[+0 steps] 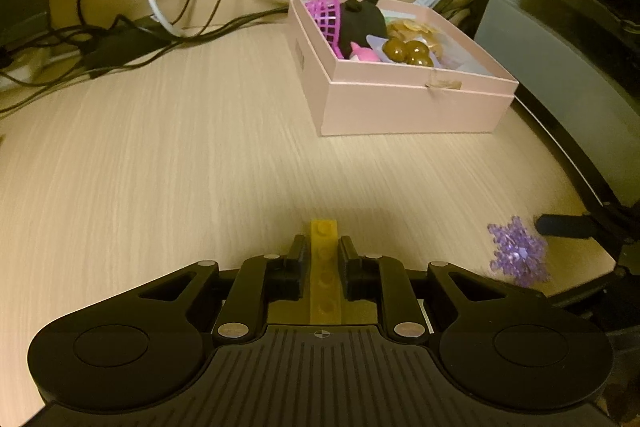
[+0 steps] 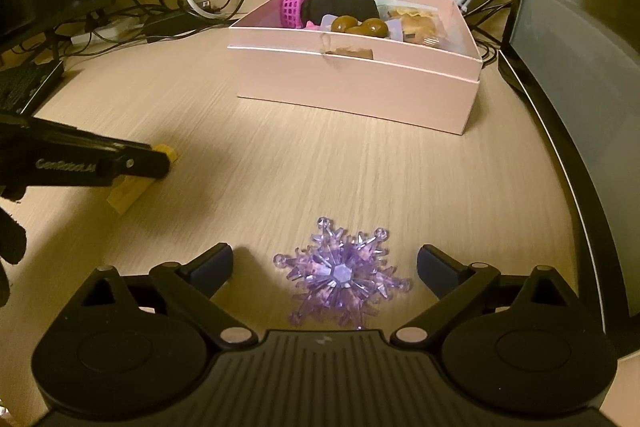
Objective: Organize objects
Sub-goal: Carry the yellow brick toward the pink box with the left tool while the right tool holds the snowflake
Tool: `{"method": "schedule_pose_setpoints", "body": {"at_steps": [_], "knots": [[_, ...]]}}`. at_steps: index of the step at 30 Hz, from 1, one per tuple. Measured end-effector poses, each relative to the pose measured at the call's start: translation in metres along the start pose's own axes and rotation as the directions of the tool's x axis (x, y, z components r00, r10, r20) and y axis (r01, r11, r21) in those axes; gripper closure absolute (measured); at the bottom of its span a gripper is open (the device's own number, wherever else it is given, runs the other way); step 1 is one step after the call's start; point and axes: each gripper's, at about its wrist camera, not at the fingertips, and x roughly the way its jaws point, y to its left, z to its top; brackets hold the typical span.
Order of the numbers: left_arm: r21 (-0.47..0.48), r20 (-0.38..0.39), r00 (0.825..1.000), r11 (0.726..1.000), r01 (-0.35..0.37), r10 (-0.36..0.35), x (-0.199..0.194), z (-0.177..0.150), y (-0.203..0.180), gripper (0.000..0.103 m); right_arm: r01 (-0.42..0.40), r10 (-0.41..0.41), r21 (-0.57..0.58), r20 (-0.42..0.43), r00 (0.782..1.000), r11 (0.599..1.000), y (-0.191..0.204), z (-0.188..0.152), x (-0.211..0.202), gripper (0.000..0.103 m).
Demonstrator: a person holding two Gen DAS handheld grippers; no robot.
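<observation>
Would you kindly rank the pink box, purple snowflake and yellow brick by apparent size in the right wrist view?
1. pink box
2. purple snowflake, though it lies nearest the camera
3. yellow brick, partly hidden by the left tool

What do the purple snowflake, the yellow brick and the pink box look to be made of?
Purple snowflake: clear faceted plastic, probably acrylic; light glints through it.
Yellow brick: matte moulded plastic, with round studs.
Pink box: likely matte cardboard, with thin straight walls.
</observation>
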Motion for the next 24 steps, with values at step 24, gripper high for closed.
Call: {"method": "schedule_pose_setpoints", "body": {"at_steps": [24], "knots": [[0.022, 0.004, 1.0, 0.999, 0.025, -0.025, -0.006, -0.007, 0.005, 0.085, -0.025, 0.026, -0.042, 0.013, 1.0, 0.999, 0.015, 0.005, -0.005, 0.041]]}}
